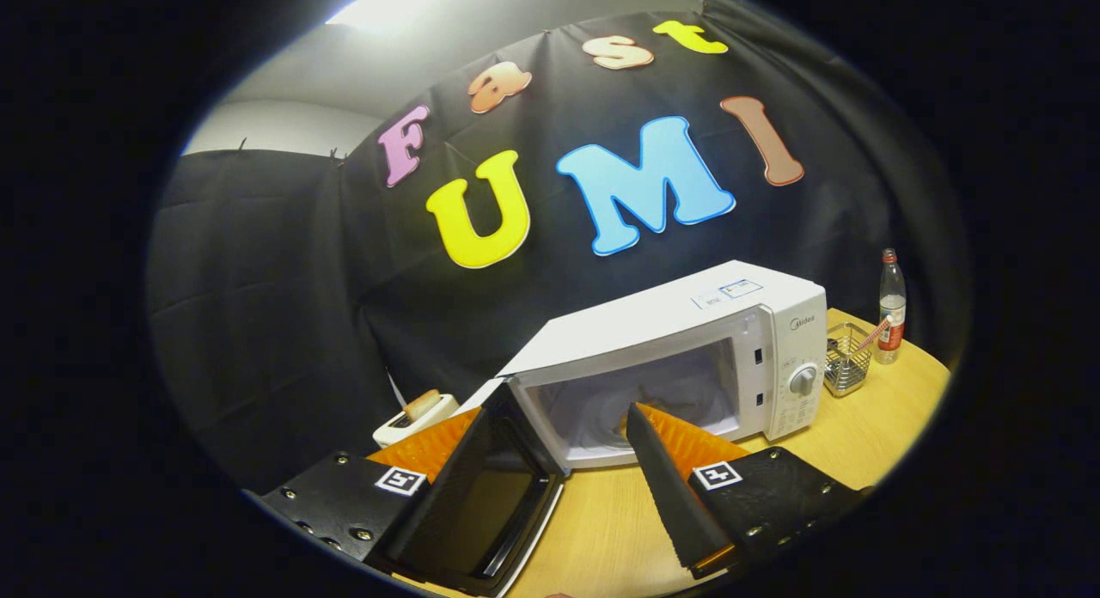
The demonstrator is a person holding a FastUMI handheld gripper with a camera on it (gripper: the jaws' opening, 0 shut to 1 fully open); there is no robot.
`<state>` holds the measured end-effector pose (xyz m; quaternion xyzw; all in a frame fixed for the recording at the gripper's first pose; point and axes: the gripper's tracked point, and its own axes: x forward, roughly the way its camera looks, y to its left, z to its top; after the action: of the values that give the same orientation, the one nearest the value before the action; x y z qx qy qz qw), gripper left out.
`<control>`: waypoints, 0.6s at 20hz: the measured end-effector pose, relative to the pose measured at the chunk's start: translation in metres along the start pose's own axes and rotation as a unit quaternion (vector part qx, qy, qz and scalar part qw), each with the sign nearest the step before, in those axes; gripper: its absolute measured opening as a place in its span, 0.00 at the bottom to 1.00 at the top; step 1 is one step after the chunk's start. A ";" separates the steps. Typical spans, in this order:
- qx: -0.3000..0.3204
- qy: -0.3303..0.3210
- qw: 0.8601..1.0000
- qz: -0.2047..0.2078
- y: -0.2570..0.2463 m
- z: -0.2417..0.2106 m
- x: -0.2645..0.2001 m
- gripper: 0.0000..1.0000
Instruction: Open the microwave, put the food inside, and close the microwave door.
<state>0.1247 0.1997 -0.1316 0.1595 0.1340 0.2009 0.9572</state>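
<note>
Microwave (pixel 687 357) door (pixel 481 495) hangs wide open between the released, empty hand-held gripper (pixel 559 460) fingers; food seems inside the cavity. Risk: a finger clips the door edge and shoves the microwave along the table (pixel 859 435).

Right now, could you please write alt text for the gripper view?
A white microwave stands on a wooden table with its door swung wide open, and the open gripper is just in front, holding nothing. A wire basket and bottle stand beside it.

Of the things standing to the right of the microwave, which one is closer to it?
The wire basket stands closer to the microwave; the bottle stands beyond the basket. The gripper is open.
</note>
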 end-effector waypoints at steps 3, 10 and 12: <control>-0.024 0.004 0.999 0.034 0.037 -0.006 -0.027 0.97; -0.091 0.023 0.988 0.125 0.131 -0.037 -0.076 0.97; -0.098 0.029 0.983 0.150 0.153 -0.048 -0.089 0.97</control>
<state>-0.0211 0.3066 -0.1032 0.0768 0.1163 0.3590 0.9229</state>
